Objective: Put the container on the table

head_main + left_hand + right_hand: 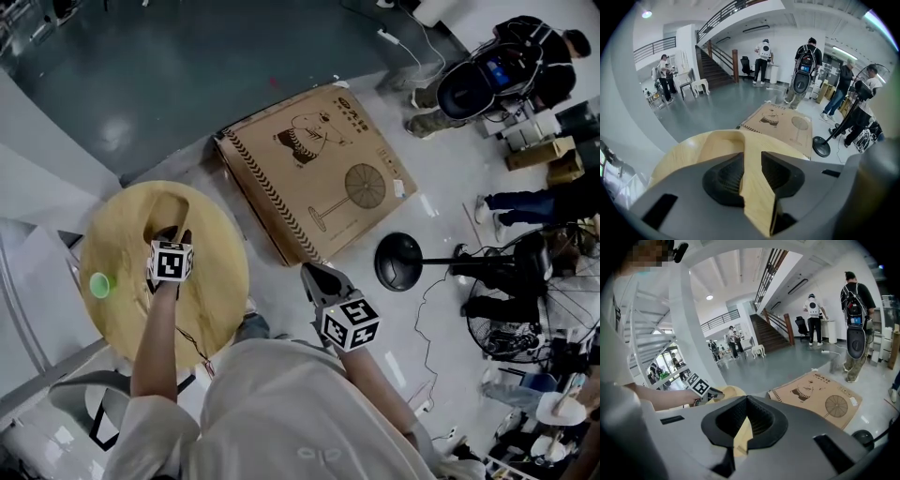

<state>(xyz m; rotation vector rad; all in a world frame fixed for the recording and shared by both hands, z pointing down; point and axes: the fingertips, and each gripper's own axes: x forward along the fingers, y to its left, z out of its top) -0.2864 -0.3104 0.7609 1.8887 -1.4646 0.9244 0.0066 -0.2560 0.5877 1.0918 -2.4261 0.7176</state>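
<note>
A small green container (100, 284) stands on the round wooden table (211, 230), near its left edge. My left gripper (170, 232) hangs over the middle of the table, to the right of the container and apart from it. Its jaws are open, and only the table top (693, 150) shows in the gap at the left gripper (751, 157). My right gripper (310, 272) is off the table's right side, over the floor, with its fingertips together and nothing in them. The right gripper view shows the right gripper (746, 398) and, beyond it, the left gripper (711, 393). The container is in neither gripper view.
A large flat cardboard box (314, 169) with a fan drawing lies on the floor right of the table. A black round fan base (398, 261) with a pole stands further right. People (525, 66) and equipment crowd the far right. Grey floor stretches behind the table.
</note>
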